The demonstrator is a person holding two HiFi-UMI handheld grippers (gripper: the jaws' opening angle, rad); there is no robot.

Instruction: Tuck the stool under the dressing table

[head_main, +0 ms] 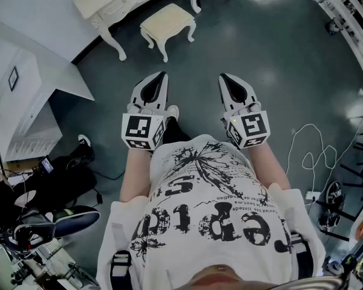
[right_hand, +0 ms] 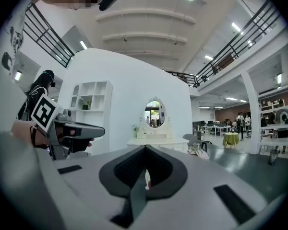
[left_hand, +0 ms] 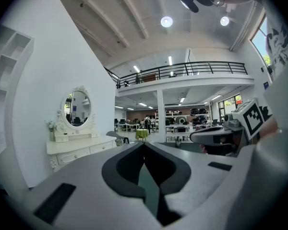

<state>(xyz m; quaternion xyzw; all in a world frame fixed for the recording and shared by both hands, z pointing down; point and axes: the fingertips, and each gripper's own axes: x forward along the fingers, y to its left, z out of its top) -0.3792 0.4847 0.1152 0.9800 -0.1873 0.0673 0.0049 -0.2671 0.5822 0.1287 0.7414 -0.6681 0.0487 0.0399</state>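
The cream stool (head_main: pixel 167 24) stands on the dark floor in front of the white dressing table (head_main: pixel 112 2), at the top of the head view, clear of the table. My left gripper (head_main: pixel 163 75) and right gripper (head_main: pixel 223 77) are held side by side at waist height, well short of the stool. Both are shut with nothing between the jaws. In the left gripper view the left gripper (left_hand: pixel 144 145) points past the dressing table (left_hand: pixel 79 150) with its oval mirror (left_hand: pixel 77 108). The right gripper (right_hand: pixel 145 147) faces the same table (right_hand: pixel 156 141). The stool does not show in either gripper view.
A white shelf unit (head_main: pixel 24 95) stands at the left. Black bags and shoes (head_main: pixel 54 186) lie at the lower left. White cables (head_main: pixel 308 147) trail over the floor at the right, beside a metal rack (head_main: pixel 351 23).
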